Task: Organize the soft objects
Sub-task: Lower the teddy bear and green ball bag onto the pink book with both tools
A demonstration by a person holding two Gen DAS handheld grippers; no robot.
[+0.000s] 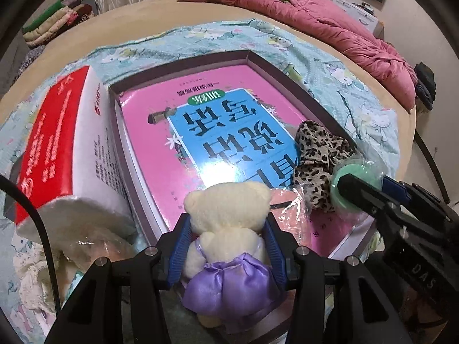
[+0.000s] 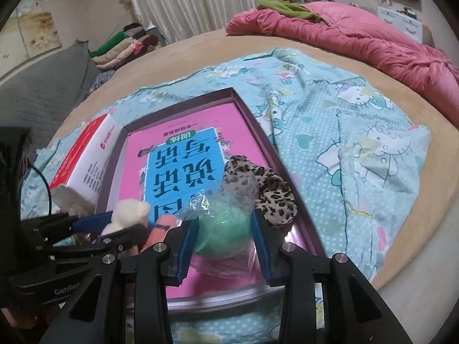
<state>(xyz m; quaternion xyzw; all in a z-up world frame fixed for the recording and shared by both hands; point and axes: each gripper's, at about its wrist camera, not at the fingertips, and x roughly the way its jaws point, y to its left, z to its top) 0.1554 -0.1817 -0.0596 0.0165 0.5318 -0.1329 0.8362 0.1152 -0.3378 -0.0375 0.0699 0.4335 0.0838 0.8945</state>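
Observation:
My left gripper (image 1: 228, 226) is shut on a cream teddy bear (image 1: 226, 209) in a purple satin skirt, held over the near edge of a shallow box (image 1: 289, 70) lined with a pink and blue book. My right gripper (image 2: 225, 229) is shut on a green ball (image 2: 222, 225) wrapped in clear plastic, just above the box's near right part. A leopard-print scrunchie (image 1: 318, 154) lies in the box, touching the ball's far side. In the right wrist view the bear (image 2: 130, 210) and left gripper (image 2: 114, 225) show at the lower left.
A red and white carton (image 1: 66, 137) leans against the box's left wall. Crumpled plastic and pale cloth (image 1: 86, 246) lie near the left. A teal cartoon-print sheet (image 2: 358, 143) covers the bed; a pink quilt (image 2: 358, 25) is bunched at the far right. Folded clothes (image 2: 120, 46) are stacked behind.

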